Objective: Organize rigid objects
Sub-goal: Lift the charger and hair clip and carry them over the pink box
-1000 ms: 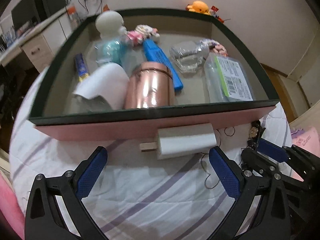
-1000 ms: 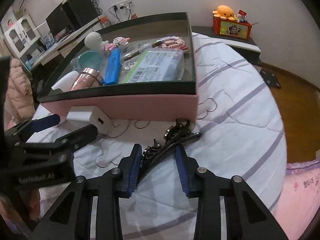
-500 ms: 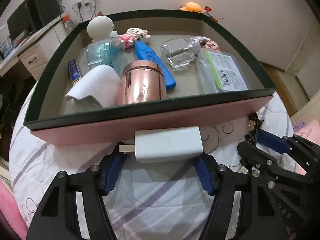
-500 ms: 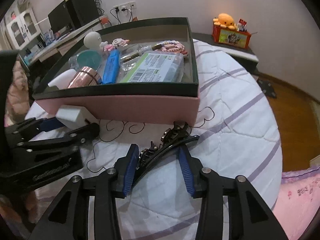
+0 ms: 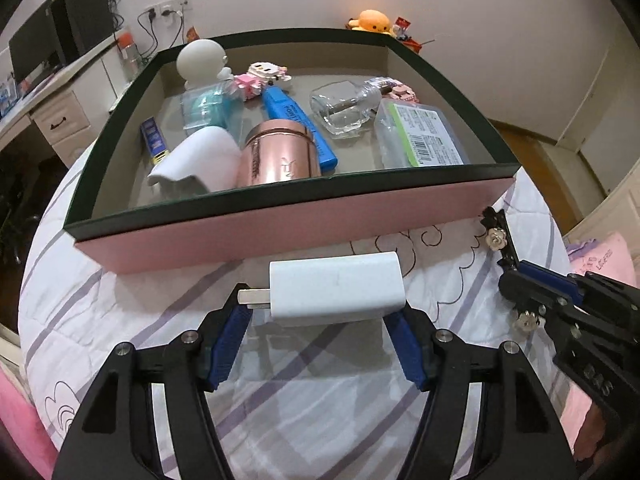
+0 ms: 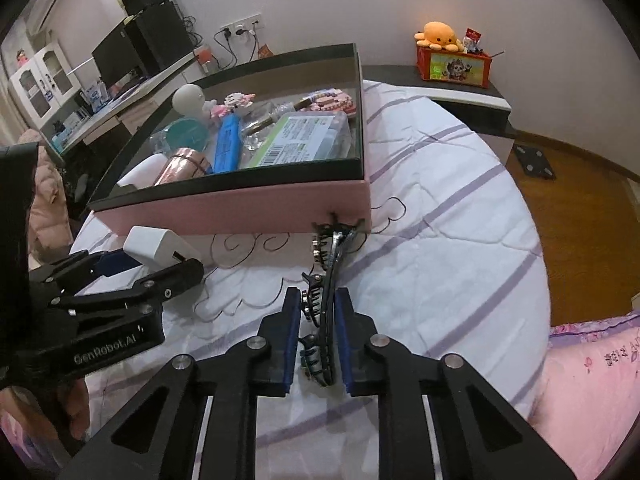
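Observation:
My left gripper [image 5: 316, 320] is shut on a white USB charger [image 5: 336, 294], held just above the bedspread in front of the pink box [image 5: 292, 224]. The charger also shows in the right wrist view [image 6: 154, 246]. My right gripper [image 6: 318, 320] is shut on a black hair clip [image 6: 326, 276] with pearl flowers, its far end near the box's front right corner. The clip's tip also shows in the left wrist view [image 5: 498, 240]. The box [image 6: 240, 208] holds several items, among them a copper tin [image 5: 280, 156] and a blue marker [image 5: 298, 126].
The box sits on a white bedspread with purple stripes [image 5: 304, 412]. Inside it are also a white figure [image 5: 202, 60], a glass dish [image 5: 344, 110] and a labelled plastic case [image 5: 420, 140]. A pink pillow [image 6: 592, 384] lies at right. A desk [image 5: 48, 116] stands at left.
My left gripper closed around the charger and lifted it off the bed. My right gripper closed on the hair clip and raised it, turning it more upright.

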